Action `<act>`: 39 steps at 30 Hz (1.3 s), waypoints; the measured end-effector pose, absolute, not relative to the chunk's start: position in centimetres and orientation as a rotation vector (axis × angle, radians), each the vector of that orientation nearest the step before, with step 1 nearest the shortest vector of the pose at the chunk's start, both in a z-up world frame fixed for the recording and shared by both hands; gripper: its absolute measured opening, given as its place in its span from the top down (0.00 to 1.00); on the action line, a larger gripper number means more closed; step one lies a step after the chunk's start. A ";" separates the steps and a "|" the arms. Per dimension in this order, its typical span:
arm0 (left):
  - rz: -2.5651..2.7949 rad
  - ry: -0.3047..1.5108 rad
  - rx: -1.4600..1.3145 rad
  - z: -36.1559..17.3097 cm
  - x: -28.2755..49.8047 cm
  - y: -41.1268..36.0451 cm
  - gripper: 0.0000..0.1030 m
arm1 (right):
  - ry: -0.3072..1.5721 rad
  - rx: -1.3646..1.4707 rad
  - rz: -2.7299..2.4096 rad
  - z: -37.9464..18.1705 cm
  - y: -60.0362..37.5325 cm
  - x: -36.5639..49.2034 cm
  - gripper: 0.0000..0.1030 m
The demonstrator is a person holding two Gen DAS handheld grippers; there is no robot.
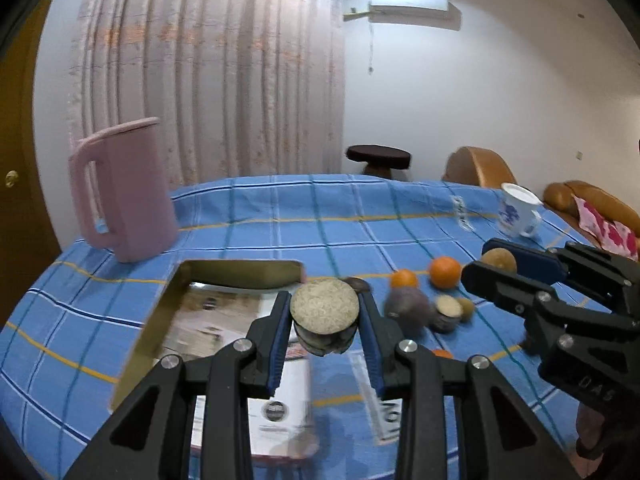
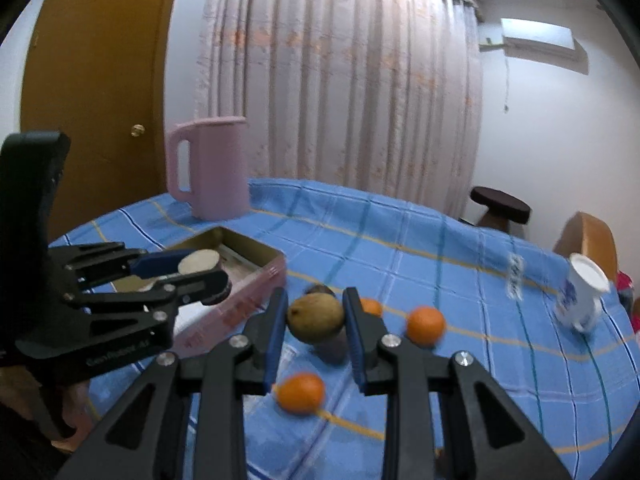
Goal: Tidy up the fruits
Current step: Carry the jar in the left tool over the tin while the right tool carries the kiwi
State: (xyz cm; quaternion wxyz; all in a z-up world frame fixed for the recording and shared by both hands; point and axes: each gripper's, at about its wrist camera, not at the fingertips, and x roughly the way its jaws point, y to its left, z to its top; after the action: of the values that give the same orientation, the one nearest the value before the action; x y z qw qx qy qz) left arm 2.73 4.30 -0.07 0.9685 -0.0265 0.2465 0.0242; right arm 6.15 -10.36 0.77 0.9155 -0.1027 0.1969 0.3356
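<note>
My left gripper [image 1: 325, 322] is shut on a halved dark fruit [image 1: 325, 314] with a pale cut face, held above the right edge of a gold tin tray [image 1: 236, 272]. My right gripper [image 2: 316, 320] is shut on a brown kiwi [image 2: 316, 318], held above the blue checked cloth; it also shows in the left wrist view [image 1: 499, 259]. On the cloth lie oranges [image 1: 445, 272] [image 1: 404, 279], a dark purple fruit [image 1: 407, 306] and another halved fruit [image 1: 447, 312]. In the right wrist view oranges [image 2: 426, 325] [image 2: 301, 392] lie near the fingers.
A pink pitcher [image 1: 120, 188] stands at the far left behind the tray. A white mug with blue flowers [image 1: 518, 210] stands at the far right. The table [image 1: 304, 216] has a blue checked cloth. A dark stool [image 1: 378, 158] and sofa [image 1: 592, 204] are beyond.
</note>
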 end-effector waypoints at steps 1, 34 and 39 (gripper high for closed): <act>0.063 0.497 -0.056 0.0 2.8 4.8 0.66 | 0.404 -0.213 0.702 1.0 -9.5 6.5 0.70; 0.247 0.616 -0.083 -3.6 5.7 13.5 0.66 | 0.490 -0.264 0.847 -2.9 1.7 9.6 0.70; 0.246 0.639 -0.085 -4.0 6.0 13.7 0.66 | 0.520 -0.285 0.855 -3.8 2.5 9.8 0.70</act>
State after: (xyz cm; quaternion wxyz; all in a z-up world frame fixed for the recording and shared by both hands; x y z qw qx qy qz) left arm 5.96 13.71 -3.98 0.9411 -0.0416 0.3130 0.1207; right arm 9.75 2.52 -3.76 0.8677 -0.1361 0.2484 0.4086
